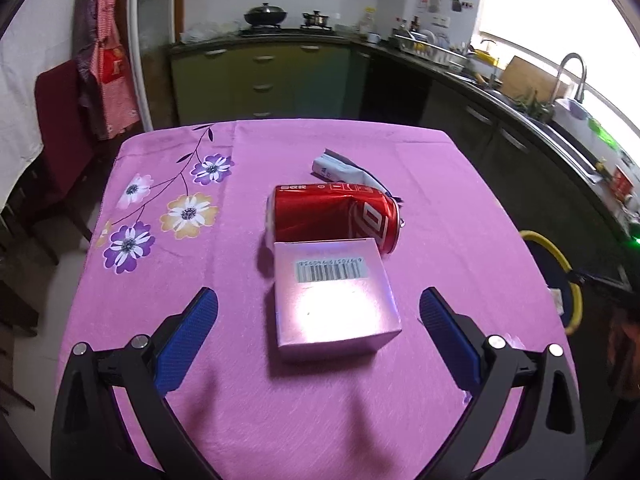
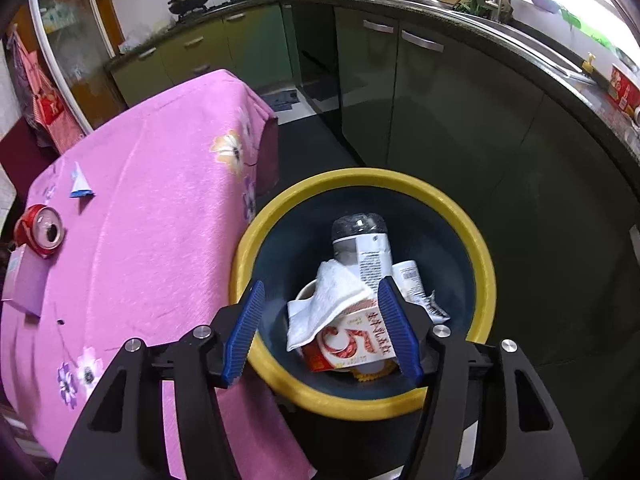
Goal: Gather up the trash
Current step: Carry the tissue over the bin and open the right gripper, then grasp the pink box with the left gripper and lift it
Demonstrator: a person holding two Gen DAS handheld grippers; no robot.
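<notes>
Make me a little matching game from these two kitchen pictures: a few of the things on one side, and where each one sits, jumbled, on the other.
Things:
1. red can
2. pink box
3. white cloth
4. torn wrapper

Places:
A. inside the yellow-rimmed bin
B. on the pink tablecloth, nearest the open left gripper
C. lying on its side, just behind the box
D. farthest back on the table, behind the can

Pairs: 1-C, 2-B, 3-A, 4-D
</notes>
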